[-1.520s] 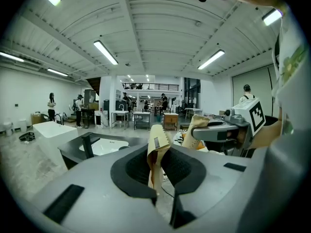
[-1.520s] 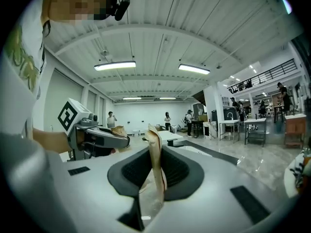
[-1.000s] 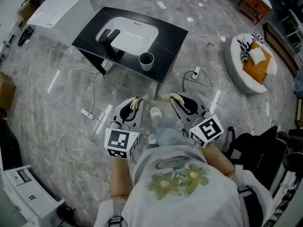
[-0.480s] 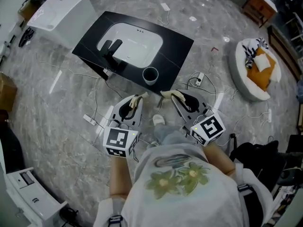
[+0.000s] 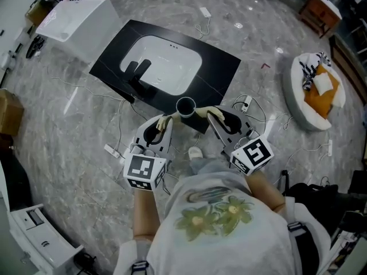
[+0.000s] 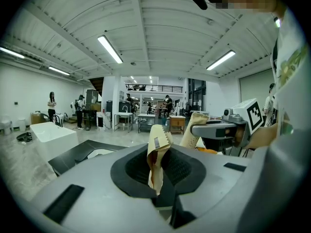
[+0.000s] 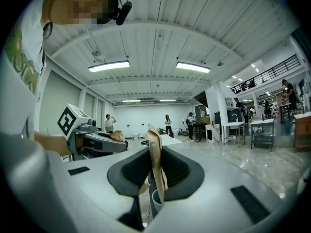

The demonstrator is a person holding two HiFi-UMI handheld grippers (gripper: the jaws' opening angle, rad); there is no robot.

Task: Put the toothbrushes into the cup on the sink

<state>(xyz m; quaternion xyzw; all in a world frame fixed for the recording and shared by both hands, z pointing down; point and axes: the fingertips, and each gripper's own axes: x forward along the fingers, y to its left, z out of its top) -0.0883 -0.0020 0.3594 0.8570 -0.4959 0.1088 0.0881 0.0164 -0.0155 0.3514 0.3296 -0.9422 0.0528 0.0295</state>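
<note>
Cup [image 5: 186, 106] stands on the near edge of the black counter [image 5: 221, 67], at 5 o'clock of the white basin [image 5: 166, 67]. It lies between the left gripper [image 5: 166, 121], at its 8 o'clock, and the right gripper [image 5: 202, 112], just beside it at 4 o'clock. Each gripper's tan pads are pressed together with nothing discernible between them. A second ago the cup stood well apart at 12 o'clock of both tips; the jaws' setting is unchanged.
</note>
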